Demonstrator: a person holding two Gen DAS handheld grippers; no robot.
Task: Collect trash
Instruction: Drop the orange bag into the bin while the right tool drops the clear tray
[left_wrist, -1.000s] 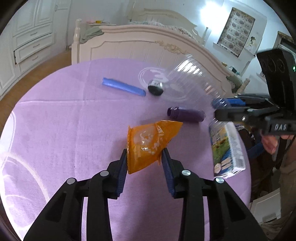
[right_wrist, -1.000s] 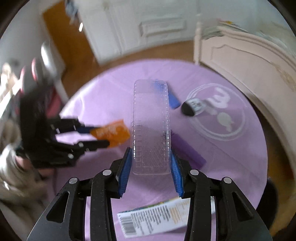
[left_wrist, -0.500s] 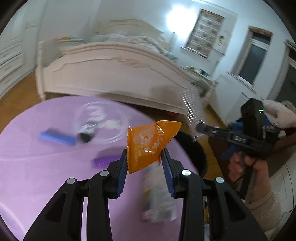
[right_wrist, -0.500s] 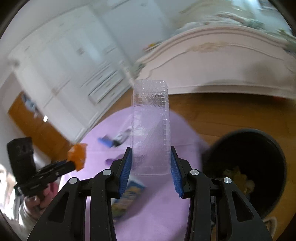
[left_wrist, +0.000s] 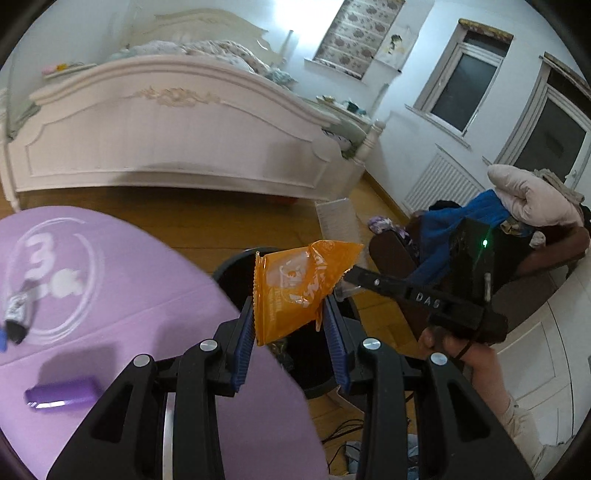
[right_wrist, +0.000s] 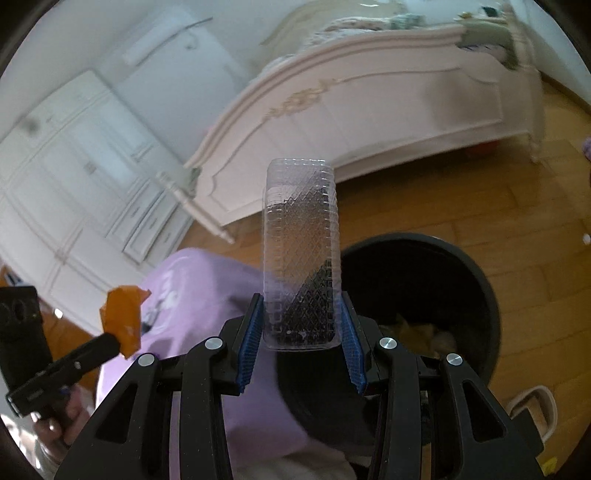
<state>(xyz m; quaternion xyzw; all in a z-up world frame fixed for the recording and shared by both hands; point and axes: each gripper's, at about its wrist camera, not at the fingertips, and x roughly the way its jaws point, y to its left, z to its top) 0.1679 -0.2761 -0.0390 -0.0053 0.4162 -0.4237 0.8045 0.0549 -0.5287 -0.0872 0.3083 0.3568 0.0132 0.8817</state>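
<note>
Orange wrapper (left_wrist: 299, 291) is clamped in your left gripper (left_wrist: 291, 325), poised over the black bin (right_wrist: 476, 295). Clear plastic tray (right_wrist: 300, 254) is pinched in your right gripper (right_wrist: 301, 332), just at the bin's rim. Neither is released yet. Left on the purple table (left_wrist: 129, 295): purple tube (left_wrist: 61, 397) and marker (left_wrist: 16, 310).

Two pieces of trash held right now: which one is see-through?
The clear plastic tray, clamped in the right gripper over the black bin. The left gripper holds an opaque orange wrapper.
</note>
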